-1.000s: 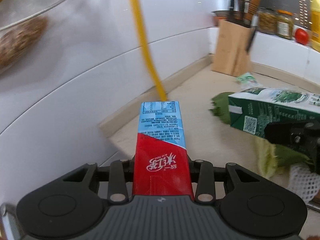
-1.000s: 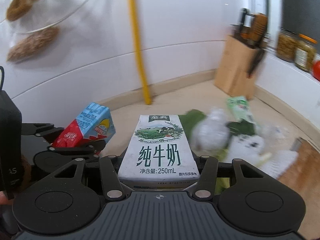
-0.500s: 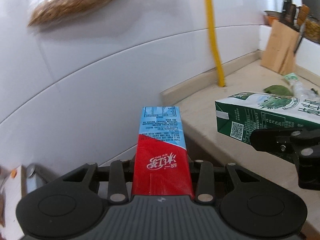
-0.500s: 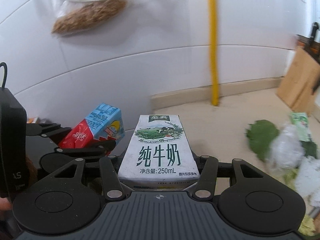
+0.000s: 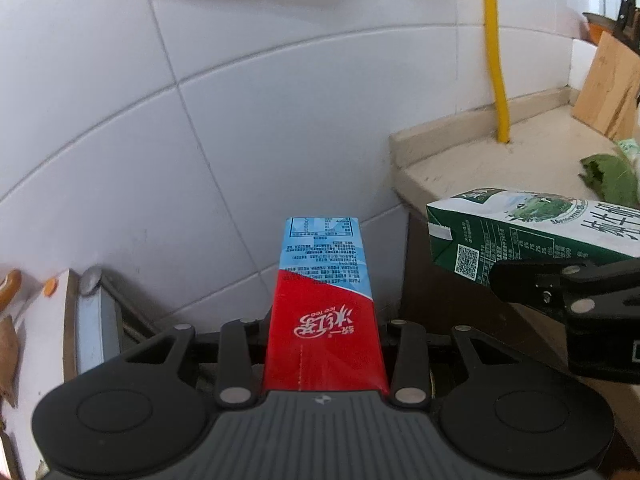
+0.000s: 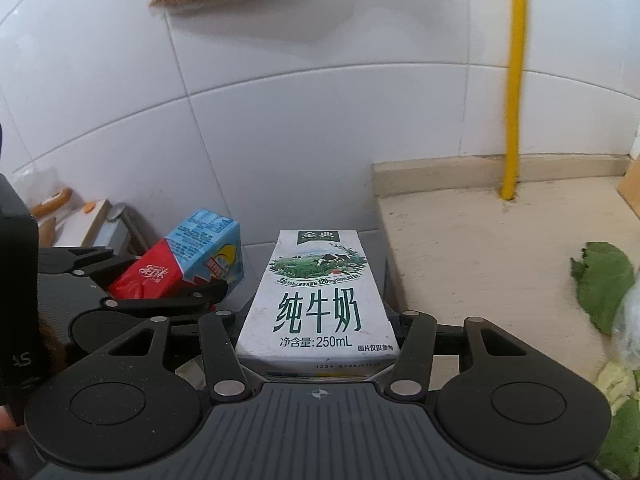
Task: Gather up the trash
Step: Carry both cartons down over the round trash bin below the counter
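Both wrist cameras look forward, close to the tiled wall (image 5: 240, 120), sharing the countertop (image 6: 480, 240) edge.

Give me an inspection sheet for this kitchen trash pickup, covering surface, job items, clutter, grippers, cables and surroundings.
Surface: beige stone countertop, its left end in view, a drop beyond it.
Job's things: red and blue iced tea carton and green and white milk carton, both held off the countertop.
Clutter: green leaf and pale scraps at the right edge; wooden knife block behind.
Grippers: left gripper clamped on the iced tea carton; right gripper clamped on the milk carton.
Cables: nothing seen.
Surroundings: white tiled wall; yellow pipe rising from the countertop.
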The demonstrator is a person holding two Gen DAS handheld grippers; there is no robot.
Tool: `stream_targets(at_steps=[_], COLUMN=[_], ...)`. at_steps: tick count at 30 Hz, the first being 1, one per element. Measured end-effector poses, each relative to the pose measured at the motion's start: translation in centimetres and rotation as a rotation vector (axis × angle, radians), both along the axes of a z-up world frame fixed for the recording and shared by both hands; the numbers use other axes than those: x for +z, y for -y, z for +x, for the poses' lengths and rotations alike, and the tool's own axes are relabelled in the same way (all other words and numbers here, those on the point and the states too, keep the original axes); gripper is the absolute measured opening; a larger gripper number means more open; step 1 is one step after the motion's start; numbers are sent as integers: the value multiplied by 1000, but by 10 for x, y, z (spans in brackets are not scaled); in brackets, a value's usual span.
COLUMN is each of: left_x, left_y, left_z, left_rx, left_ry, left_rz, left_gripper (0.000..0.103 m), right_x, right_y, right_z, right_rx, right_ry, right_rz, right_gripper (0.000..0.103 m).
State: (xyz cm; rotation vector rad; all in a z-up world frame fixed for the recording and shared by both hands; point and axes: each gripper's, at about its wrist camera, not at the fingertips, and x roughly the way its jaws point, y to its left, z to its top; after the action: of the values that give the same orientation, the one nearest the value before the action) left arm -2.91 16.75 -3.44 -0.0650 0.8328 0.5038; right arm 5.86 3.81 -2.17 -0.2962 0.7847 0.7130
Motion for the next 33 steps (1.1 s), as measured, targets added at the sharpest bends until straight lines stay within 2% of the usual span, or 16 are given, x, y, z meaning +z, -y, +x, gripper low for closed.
stream_targets(at_steps=[17,33], left_x=[-60,-89], left_y=[-27,-43], left_z=[7,14], left_rx=[52,63], left_ry=[-159,-222], left_rz=[-115,-167], left_gripper=[32,32], right_x=[-68,-105], right_y=[-28,-47], right_z=[21,32], right_rx=[5,-5], right_ry=[-153,-230], right_rz=[-113,-178], right_gripper=[59,60])
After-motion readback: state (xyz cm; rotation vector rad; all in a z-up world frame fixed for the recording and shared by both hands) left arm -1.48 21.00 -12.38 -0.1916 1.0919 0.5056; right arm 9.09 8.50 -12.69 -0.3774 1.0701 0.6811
